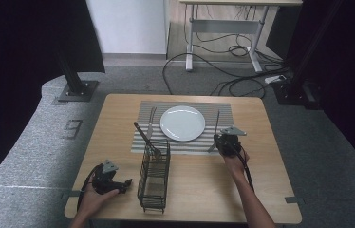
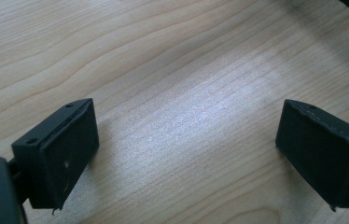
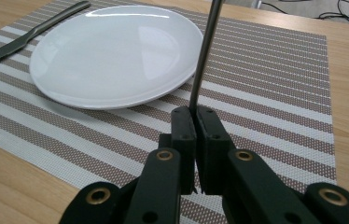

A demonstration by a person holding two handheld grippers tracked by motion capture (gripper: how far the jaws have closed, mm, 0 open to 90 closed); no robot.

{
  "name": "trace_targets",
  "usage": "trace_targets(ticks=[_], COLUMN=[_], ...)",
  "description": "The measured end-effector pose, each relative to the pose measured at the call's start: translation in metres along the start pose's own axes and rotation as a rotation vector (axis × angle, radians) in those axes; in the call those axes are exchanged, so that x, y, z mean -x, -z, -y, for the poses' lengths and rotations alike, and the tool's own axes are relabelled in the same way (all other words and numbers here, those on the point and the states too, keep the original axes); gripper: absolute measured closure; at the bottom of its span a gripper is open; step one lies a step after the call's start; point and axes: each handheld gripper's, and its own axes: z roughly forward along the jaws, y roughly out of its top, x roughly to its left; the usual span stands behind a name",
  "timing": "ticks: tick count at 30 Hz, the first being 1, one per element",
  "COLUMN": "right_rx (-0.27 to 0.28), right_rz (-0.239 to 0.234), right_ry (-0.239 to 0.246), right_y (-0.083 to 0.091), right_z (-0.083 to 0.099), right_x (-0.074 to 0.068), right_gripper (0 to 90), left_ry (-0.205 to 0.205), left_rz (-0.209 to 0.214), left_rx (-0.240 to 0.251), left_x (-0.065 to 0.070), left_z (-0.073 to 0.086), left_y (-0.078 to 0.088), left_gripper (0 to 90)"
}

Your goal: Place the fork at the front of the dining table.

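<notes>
A white plate [image 1: 182,123] [image 3: 116,51] lies on a striped placemat [image 1: 223,111] [image 3: 275,70]. Just right of the plate, my right gripper [image 1: 220,140] [image 3: 194,114] is shut on a thin metal utensil [image 1: 218,121] [image 3: 205,51], whose slim handle runs away from the jaws over the mat. A silver knife [image 1: 151,122] [image 3: 23,39] lies on the mat left of the plate. My left gripper [image 1: 126,184] [image 2: 186,140] rests near the table's front left corner, its jaws wide apart over bare wood with nothing between them.
A black wire cutlery basket [image 1: 154,176] stands between the two hands, with a dark utensil [image 1: 142,133] leaning out of its far end. The wooden table [image 1: 270,190] ends close behind the mat. A desk frame and cables [image 1: 232,52] are on the floor beyond.
</notes>
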Motion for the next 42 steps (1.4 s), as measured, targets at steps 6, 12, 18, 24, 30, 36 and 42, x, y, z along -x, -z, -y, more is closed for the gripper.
trace_targets(ticks=[6, 12, 18, 24, 30, 36, 42], right_rx=[-0.001, 0.003, -0.003, -0.022, -0.047, -0.050, -0.062], right_rz=[-0.008, -0.028, -0.064, -0.078, -0.090, -0.094, -0.115], right_ry=[-0.057, -0.078, -0.085, -0.116, -0.168, -0.182, -0.231], right_y=[-0.004, -0.005, -0.007, -0.013, -0.020, -0.023, -0.027], right_z=[0.002, 0.003, 0.004, 0.003, 0.003, 0.003, 0.006], right_x=[0.009, 0.012, 0.016, 0.022, 0.029, 0.030, 0.037], right_gripper=[86.9, 87.0, 87.0, 86.8, 86.4, 86.4, 86.0], left_ry=[0.000, 0.000, 0.000, 0.000, 0.001, 0.000, 0.001], left_rz=[0.000, 0.000, 0.000, 0.000, 0.000, -0.001, -0.001], left_rx=[0.000, 0.000, 0.000, 0.000, 0.000, 0.000, 0.000], left_x=[0.000, 0.000, 0.000, 0.000, 0.000, 0.000, 0.000], left_z=[0.000, 0.000, 0.000, 0.000, 0.000, 0.000, 0.000], left_y=[0.000, 0.000, 0.000, 0.000, 0.000, 0.000, 0.000], left_gripper=[5.7, 5.6, 5.7, 5.6, 5.7, 5.7, 5.7])
